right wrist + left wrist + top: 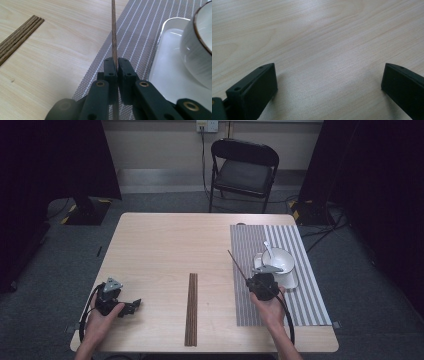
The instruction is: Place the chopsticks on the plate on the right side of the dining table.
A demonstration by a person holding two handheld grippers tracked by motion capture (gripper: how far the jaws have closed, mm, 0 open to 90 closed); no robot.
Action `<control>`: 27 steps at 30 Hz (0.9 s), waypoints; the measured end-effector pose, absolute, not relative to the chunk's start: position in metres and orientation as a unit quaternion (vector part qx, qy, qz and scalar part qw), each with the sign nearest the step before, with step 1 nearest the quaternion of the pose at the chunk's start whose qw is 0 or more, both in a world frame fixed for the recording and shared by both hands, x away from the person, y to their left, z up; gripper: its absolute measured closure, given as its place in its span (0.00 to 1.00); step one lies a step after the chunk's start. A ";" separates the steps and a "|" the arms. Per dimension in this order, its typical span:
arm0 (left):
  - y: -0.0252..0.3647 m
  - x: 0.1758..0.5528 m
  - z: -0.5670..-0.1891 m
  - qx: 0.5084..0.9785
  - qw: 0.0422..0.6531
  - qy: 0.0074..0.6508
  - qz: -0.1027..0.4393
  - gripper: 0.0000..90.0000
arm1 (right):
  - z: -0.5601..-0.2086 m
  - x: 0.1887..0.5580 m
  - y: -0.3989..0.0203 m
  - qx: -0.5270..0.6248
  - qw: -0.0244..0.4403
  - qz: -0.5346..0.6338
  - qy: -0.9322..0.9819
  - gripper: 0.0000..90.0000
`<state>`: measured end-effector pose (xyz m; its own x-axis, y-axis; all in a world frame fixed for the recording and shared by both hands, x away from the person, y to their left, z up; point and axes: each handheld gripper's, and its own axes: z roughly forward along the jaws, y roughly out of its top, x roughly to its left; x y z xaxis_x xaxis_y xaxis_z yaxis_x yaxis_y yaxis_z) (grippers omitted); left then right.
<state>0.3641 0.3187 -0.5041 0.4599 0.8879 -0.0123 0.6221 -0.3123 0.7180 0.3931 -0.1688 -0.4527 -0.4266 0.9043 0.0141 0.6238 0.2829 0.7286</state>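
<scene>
Chopstick [113,32] stands clamped between the closed jaws of the right gripper [117,65], over the left edge of the striped mat [140,35], centre frame. More chopsticks [191,309] lie at lower centre of the table [160,245]. The left gripper [328,82], lower left, holds its jaws wide apart, empty.

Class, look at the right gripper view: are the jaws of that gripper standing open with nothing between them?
No, the right gripper has its jaws shut on a single brown chopstick that sticks out beyond them.

Left hand-held gripper [131,306] agape, right hand-held gripper [117,65] clamped
</scene>
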 end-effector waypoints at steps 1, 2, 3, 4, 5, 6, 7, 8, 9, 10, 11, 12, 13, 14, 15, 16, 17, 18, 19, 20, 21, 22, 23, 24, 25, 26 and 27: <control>0.319 0.364 -0.504 0.786 0.336 0.480 0.198 0.00 | -0.452 0.394 -0.170 0.495 0.209 0.339 0.772 0.95; 0.319 0.364 -0.504 0.786 0.336 0.481 0.198 0.00 | -0.452 0.394 -0.172 0.498 0.209 0.338 0.771 0.95; 0.319 0.364 -0.504 0.786 0.336 0.481 0.198 0.00 | -0.452 0.395 -0.174 0.498 0.210 0.339 0.770 0.95; 0.319 0.364 -0.504 0.786 0.336 0.481 0.198 0.00 | -0.451 0.395 -0.175 0.502 0.210 0.337 0.768 0.95; 0.319 0.364 -0.504 0.785 0.336 0.481 0.198 0.00 | -0.450 0.395 -0.179 0.507 0.209 0.342 0.763 0.95; 0.319 0.364 -0.504 0.786 0.336 0.481 0.198 0.00 | -0.450 0.395 -0.179 0.507 0.209 0.342 0.763 0.95; 0.319 0.364 -0.504 0.786 0.336 0.481 0.198 0.00 | -0.450 0.396 -0.181 0.509 0.211 0.340 0.762 0.95; 0.319 0.364 -0.504 0.786 0.336 0.481 0.198 0.00 | -0.450 0.396 -0.181 0.509 0.211 0.340 0.762 0.95; 0.319 0.364 -0.504 0.786 0.335 0.480 0.198 0.00 | -0.450 0.396 -0.182 0.509 0.212 0.339 0.762 0.95; 0.319 0.364 -0.504 0.786 0.336 0.481 0.198 0.00 | -0.451 0.397 -0.183 0.512 0.213 0.339 0.760 0.95; 0.319 0.364 -0.504 0.786 0.336 0.480 0.198 0.00 | -0.451 0.398 -0.185 0.513 0.215 0.337 0.760 0.95; 0.319 0.364 -0.504 0.786 0.336 0.481 0.198 0.00 | -0.451 0.398 -0.187 0.516 0.213 0.337 0.758 0.95; 0.319 0.364 -0.504 0.786 0.336 0.481 0.198 0.00 | -0.451 0.399 -0.189 0.519 0.211 0.338 0.756 0.95; 0.319 0.364 -0.504 0.786 0.336 0.481 0.198 0.00 | -0.451 0.399 -0.192 0.519 0.211 0.337 0.756 0.95; 0.319 0.364 -0.504 0.786 0.336 0.481 0.198 0.00 | -0.451 0.400 -0.194 0.522 0.212 0.335 0.755 0.95; 0.319 0.364 -0.504 0.785 0.336 0.481 0.198 0.00 | -0.452 0.401 -0.196 0.524 0.212 0.335 0.754 0.95; 0.319 0.364 -0.504 0.786 0.336 0.481 0.198 0.00 | -0.453 0.402 -0.201 0.529 0.212 0.333 0.752 0.95; 0.319 0.364 -0.504 0.786 0.335 0.480 0.198 0.00 | -0.453 0.402 -0.201 0.529 0.212 0.333 0.752 0.95; 0.319 0.364 -0.504 0.786 0.335 0.481 0.198 0.00 | -0.454 0.403 -0.202 0.532 0.211 0.331 0.750 0.95; 0.319 0.364 -0.504 0.786 0.336 0.481 0.198 0.00 | -0.455 0.403 -0.204 0.534 0.211 0.331 0.749 0.95; 0.319 0.364 -0.504 0.785 0.336 0.481 0.198 0.00 | -0.455 0.404 -0.205 0.535 0.211 0.329 0.749 0.95; 0.319 0.364 -0.504 0.785 0.336 0.481 0.198 0.00 | -0.456 0.405 -0.207 0.536 0.213 0.328 0.748 0.95; 0.319 0.364 -0.504 0.786 0.336 0.480 0.198 0.00 | -0.456 0.405 -0.208 0.538 0.215 0.326 0.747 0.95; 0.319 0.364 -0.504 0.786 0.336 0.481 0.198 0.00 | -0.456 0.405 -0.210 0.539 0.217 0.325 0.746 0.95; 0.319 0.364 -0.504 0.786 0.336 0.480 0.198 0.00 | -0.457 0.406 -0.211 0.541 0.218 0.323 0.746 0.95; 0.319 0.364 -0.504 0.786 0.336 0.481 0.198 0.00 | -0.458 0.407 -0.212 0.544 0.217 0.321 0.744 0.95; 0.319 0.364 -0.504 0.786 0.335 0.481 0.198 0.00 | -0.459 0.407 -0.214 0.545 0.216 0.320 0.745 0.95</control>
